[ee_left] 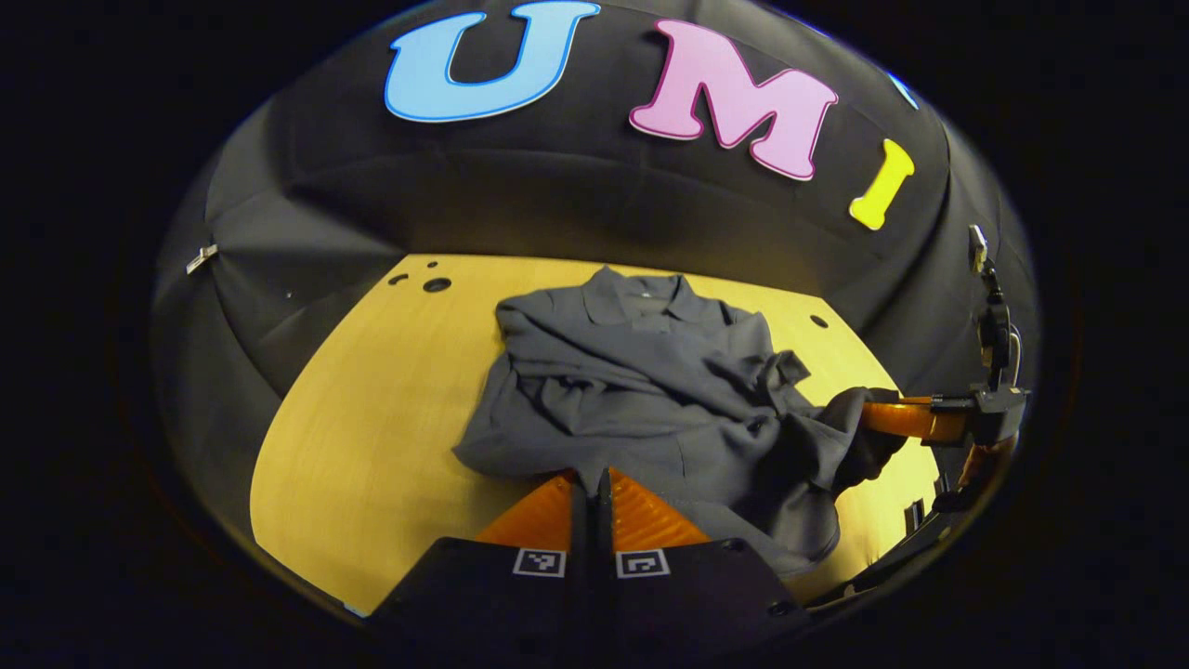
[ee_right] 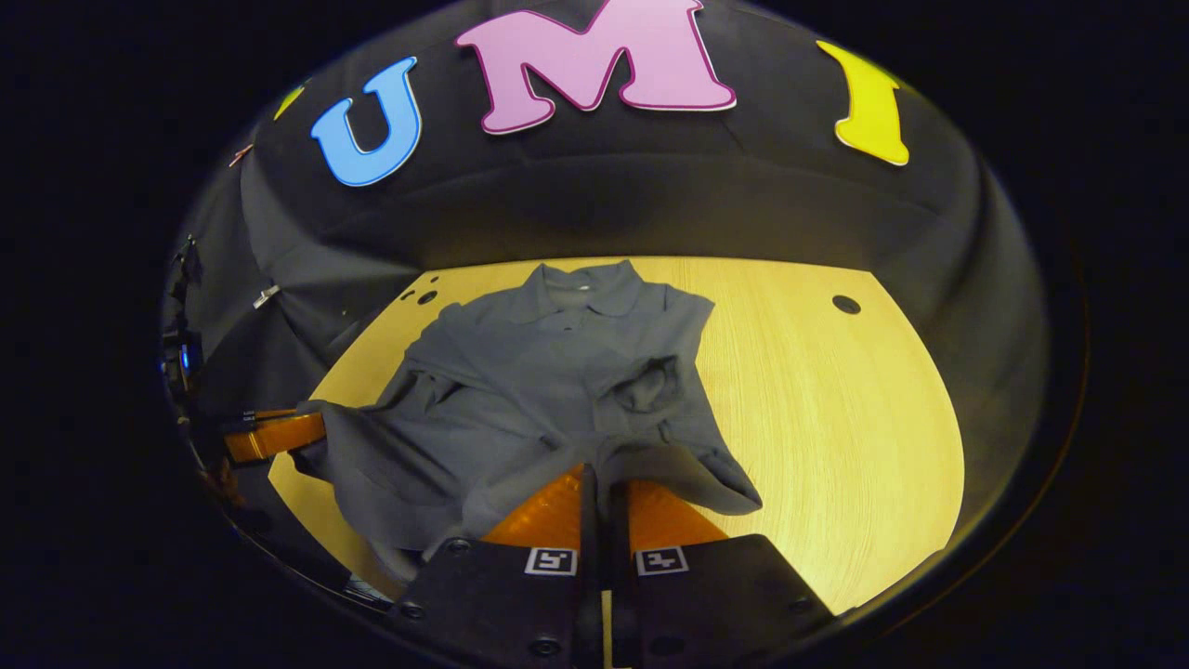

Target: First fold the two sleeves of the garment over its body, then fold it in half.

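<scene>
A dark grey polo shirt point(ee_left: 632, 390) lies on the yellow wooden table point(ee_left: 372, 418), collar at the far end and both sleeves bunched over its body. My left gripper point(ee_left: 592, 478) is shut on the near hem, and the cloth rises over its fingers. At the right, my right gripper point(ee_left: 882, 418) holds the other hem corner, draped in fabric. In the right gripper view, the shirt point(ee_right: 539, 381) stretches away from my right gripper point(ee_right: 602, 474), which is shut on the hem. The left gripper point(ee_right: 297, 429) grips the cloth at the far left.
The table point(ee_right: 836, 400) has bare wood to the shirt's right, with a round hole point(ee_right: 845, 304) near the back. More small holes point(ee_left: 437, 284) sit at the back left corner. A stand with a device point(ee_left: 989, 325) rises at the right edge.
</scene>
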Available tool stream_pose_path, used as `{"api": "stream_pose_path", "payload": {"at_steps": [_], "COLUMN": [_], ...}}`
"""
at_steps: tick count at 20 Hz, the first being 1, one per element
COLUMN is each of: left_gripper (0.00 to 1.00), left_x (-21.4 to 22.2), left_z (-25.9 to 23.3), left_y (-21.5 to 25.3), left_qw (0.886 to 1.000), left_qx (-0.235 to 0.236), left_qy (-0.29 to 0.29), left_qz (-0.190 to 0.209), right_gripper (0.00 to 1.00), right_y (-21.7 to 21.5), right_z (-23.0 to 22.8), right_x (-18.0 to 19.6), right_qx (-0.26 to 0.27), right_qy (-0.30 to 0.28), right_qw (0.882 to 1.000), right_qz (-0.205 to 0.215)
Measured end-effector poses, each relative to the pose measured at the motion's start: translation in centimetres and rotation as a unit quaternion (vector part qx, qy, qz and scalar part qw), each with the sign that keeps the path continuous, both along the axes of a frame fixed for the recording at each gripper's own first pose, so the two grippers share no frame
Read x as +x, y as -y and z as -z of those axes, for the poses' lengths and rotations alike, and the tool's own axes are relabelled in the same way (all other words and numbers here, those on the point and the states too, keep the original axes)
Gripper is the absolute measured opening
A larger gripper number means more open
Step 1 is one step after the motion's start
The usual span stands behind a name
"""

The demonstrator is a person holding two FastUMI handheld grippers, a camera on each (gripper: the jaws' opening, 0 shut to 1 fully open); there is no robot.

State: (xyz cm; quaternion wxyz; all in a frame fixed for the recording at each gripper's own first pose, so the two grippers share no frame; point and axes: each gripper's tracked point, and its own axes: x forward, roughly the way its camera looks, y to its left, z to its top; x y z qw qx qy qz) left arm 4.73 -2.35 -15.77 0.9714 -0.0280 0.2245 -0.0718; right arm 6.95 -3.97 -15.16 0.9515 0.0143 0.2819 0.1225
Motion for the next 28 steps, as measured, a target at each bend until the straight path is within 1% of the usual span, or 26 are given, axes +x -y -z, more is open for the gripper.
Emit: {"api": "stream_pose_path", "payload": {"at_steps": [4, 8, 12, 15, 19, 23, 26, 28], "left_gripper": [0.06, 0.05, 0.05, 0.05, 0.05, 0.05, 0.05, 0.05], "left_x": [3.7, 8.1, 13.2, 17.0, 21.9, 26.5, 29.0, 30.1], "left_z": [-3.6, -7.2, -9.0, -9.8, -8.9, -6.9, -4.8, -3.3], "left_y": [-1.0, -1.9, -2.6, -2.7, -3.2, -3.8, -4.5, -4.6], "left_qw": [0.999, 0.997, 0.996, 0.995, 0.995, 0.995, 0.995, 0.996], "left_qx": [-0.003, -0.007, 0.000, 0.000, 0.003, -0.031, -0.042, -0.038], "left_qy": [0.036, 0.068, 0.087, 0.096, 0.098, 0.084, 0.070, 0.059], "left_qz": [-0.011, -0.018, -0.019, -0.018, -0.023, -0.037, -0.049, -0.051], "right_gripper": [0.08, 0.08, 0.08, 0.08, 0.08, 0.08, 0.08, 0.09], "right_y": [0.2, 0.6, 0.6, 0.5, 0.4, 0.8, 1.0, 1.1], "right_z": [-2.1, -3.7, -5.5, -5.8, -5.5, -4.8, -3.6, -2.1], "right_x": [3.5, 7.0, 11.3, 14.6, 18.8, 22.9, 25.2, 26.1], "right_qx": [0.004, -0.009, -0.011, -0.013, -0.009, 0.007, 0.007, 0.008], "right_qy": [0.032, 0.054, 0.078, 0.085, 0.089, 0.086, 0.080, 0.064], "right_qw": [0.999, 0.998, 0.997, 0.996, 0.996, 0.995, 0.995, 0.996], "right_qz": [0.010, 0.009, 0.014, 0.017, 0.025, 0.044, 0.052, 0.060]}}
